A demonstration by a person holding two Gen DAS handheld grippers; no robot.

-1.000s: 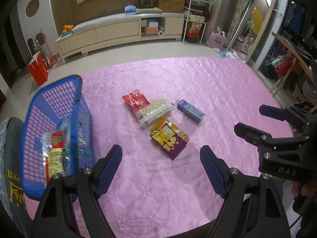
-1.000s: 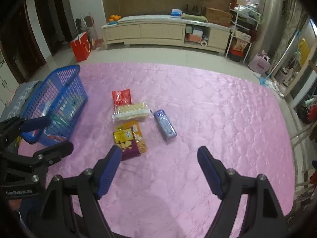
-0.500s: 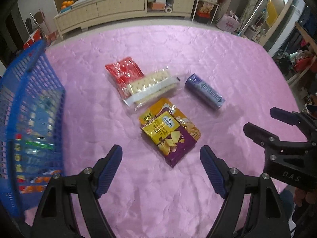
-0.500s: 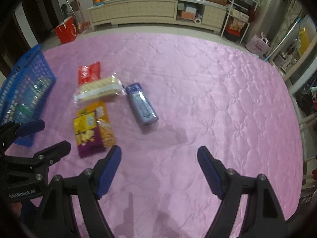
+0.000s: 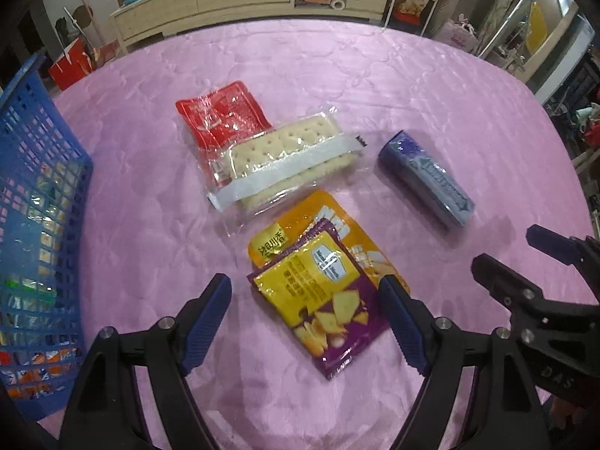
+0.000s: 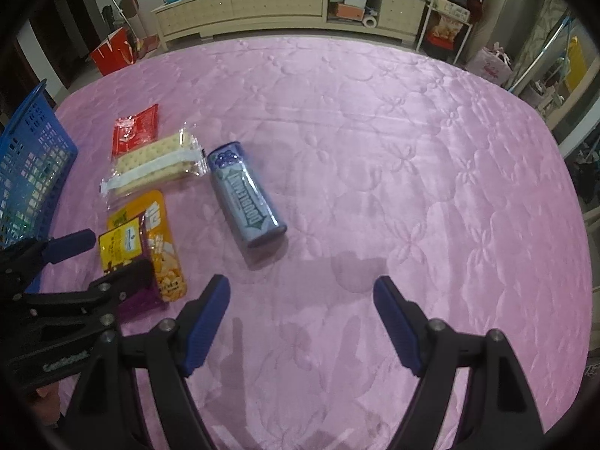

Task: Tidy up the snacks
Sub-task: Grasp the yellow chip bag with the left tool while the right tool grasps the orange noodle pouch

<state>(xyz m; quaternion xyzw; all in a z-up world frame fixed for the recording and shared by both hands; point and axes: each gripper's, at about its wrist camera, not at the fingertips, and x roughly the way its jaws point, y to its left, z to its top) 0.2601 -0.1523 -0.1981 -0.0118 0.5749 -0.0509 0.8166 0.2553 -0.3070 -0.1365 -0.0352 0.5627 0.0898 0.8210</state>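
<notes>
Snacks lie on a pink quilted cloth. A purple-and-yellow chip packet lies on an orange packet. Beyond them are a clear cracker pack, a red packet and a blue gum tin. My left gripper is open, low over the chip packet, which lies between its fingers. My right gripper is open and empty, a little short of the gum tin. A blue basket holding several snacks stands at the left.
The basket wall is close to my left gripper in the right wrist view. A long low cabinet stands behind the cloth. A red bag sits on the floor. Shelves and clutter are at the right.
Both grippers have moved forward and down toward the snacks. The chip packet now lies between my left fingers and the gum tin is nearer my right gripper. Both stayed open.
</notes>
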